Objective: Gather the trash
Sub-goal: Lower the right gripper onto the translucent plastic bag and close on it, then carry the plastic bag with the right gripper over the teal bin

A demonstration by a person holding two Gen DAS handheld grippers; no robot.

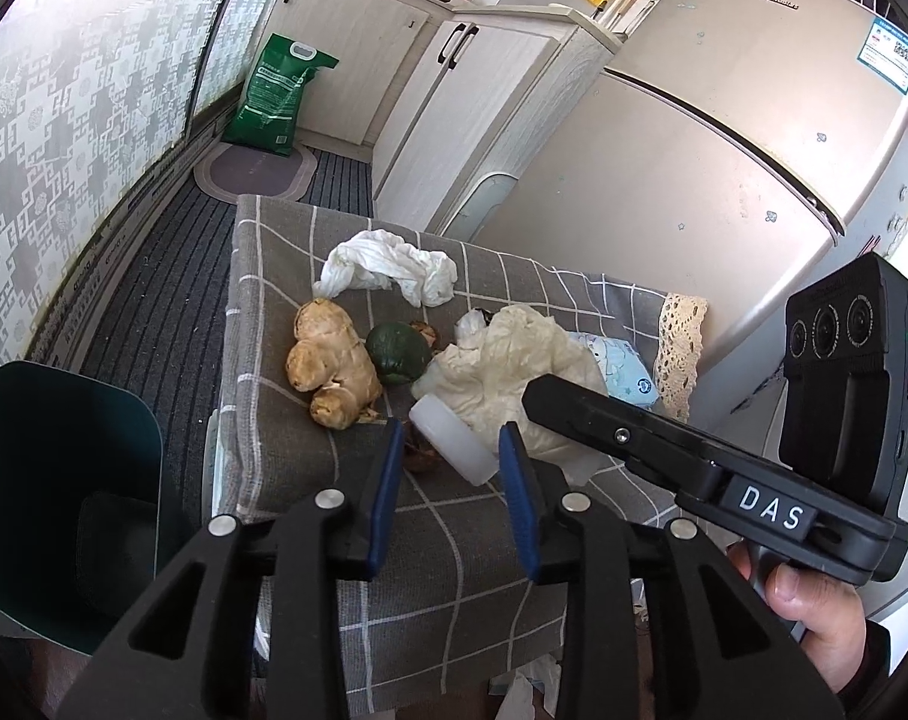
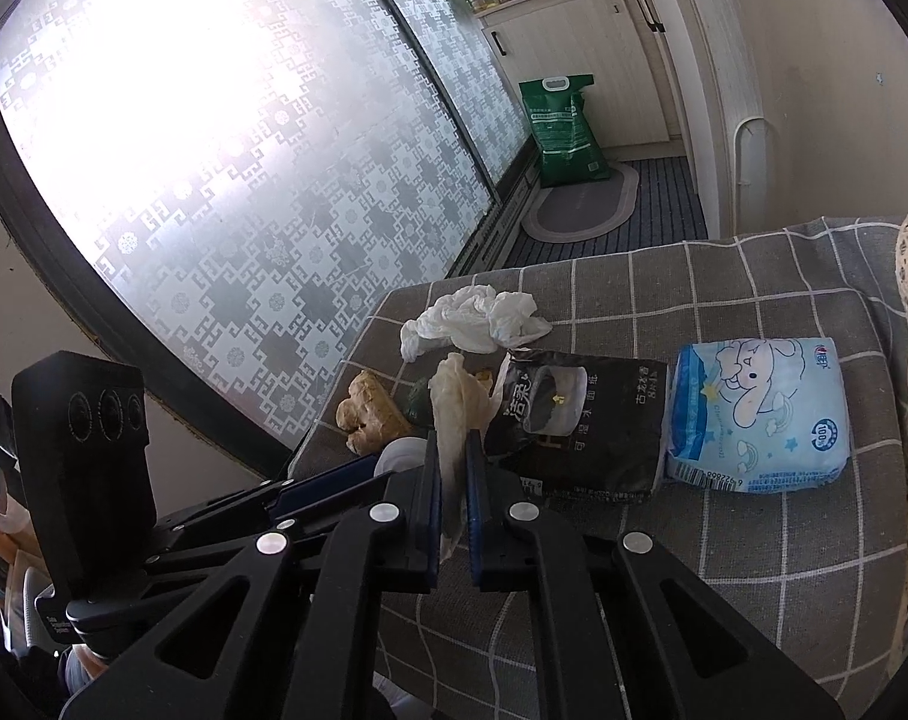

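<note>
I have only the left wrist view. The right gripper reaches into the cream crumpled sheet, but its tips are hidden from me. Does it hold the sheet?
Observer: Yes. The right gripper is shut on the cream crumpled sheet, with a strip pinched between its pads.
Operator: Is something hidden behind the sheet?
Observer: A black packet with white print lies flat on the checked cloth, right beside the sheet.
Operator: I see only a corner of the blue pack.
Observer: The blue tissue pack lies flat next to the black packet, cartoon print facing up.
</note>
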